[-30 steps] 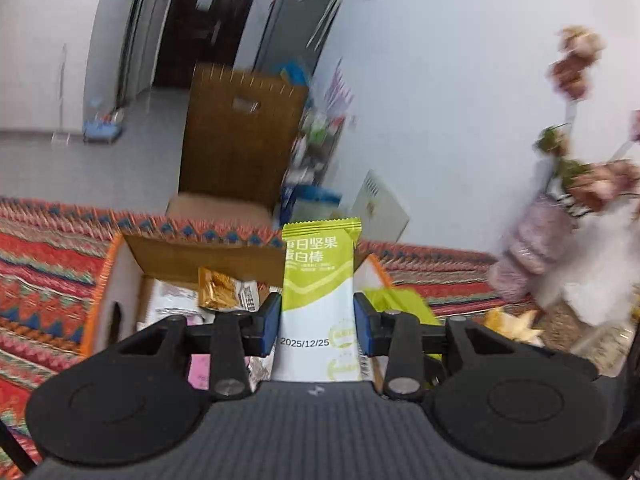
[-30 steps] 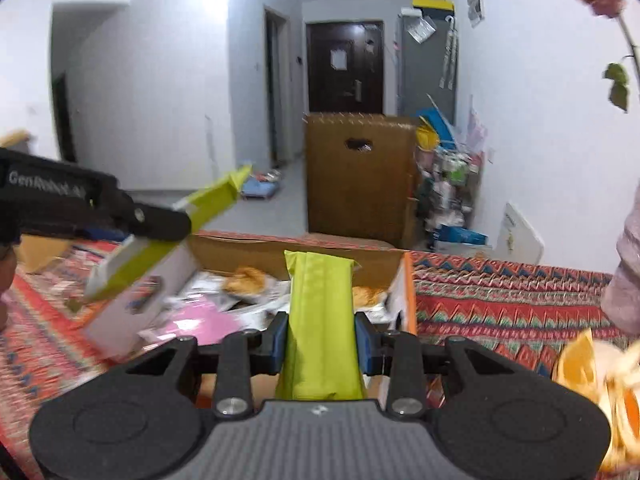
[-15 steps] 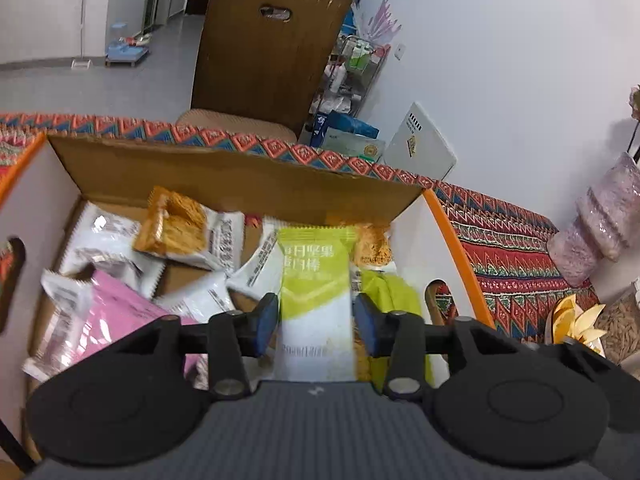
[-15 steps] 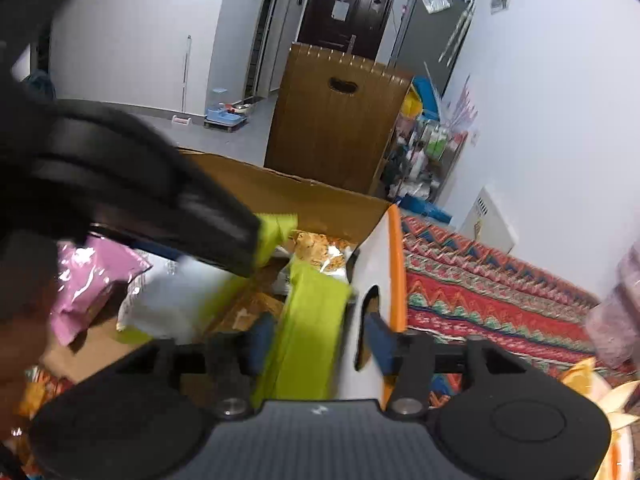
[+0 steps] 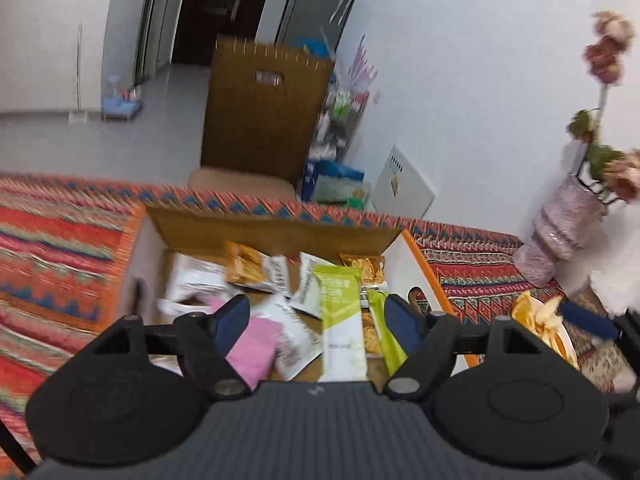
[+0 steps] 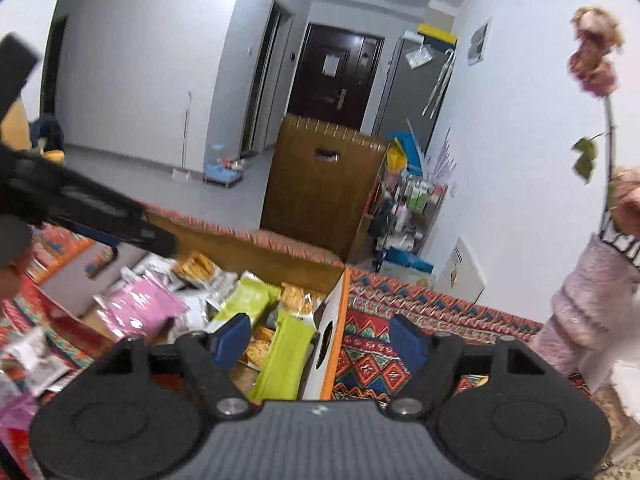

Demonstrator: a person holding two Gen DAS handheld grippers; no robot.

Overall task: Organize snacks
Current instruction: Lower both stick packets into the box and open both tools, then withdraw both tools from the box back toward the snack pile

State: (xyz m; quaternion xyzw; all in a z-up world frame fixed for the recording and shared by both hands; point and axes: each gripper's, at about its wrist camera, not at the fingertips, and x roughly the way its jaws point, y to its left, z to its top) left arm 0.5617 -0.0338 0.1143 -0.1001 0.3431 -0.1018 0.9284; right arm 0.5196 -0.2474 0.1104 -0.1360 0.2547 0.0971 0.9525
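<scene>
Two grippers: my left gripper (image 5: 316, 320) and right gripper (image 6: 324, 338), fingers wide, holding nothing.
Green bars: white-green bar (image 5: 342, 320) and plain green bar (image 6: 284, 356) lie in the box (image 6: 334, 344), right side.

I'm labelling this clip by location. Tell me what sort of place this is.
Most likely a lived-in home, by an entrance hallway. A dark front door stands at the end, a patterned woven cloth covers the table, and a vase of dried flowers sits beside the cardboard snack box.
</scene>
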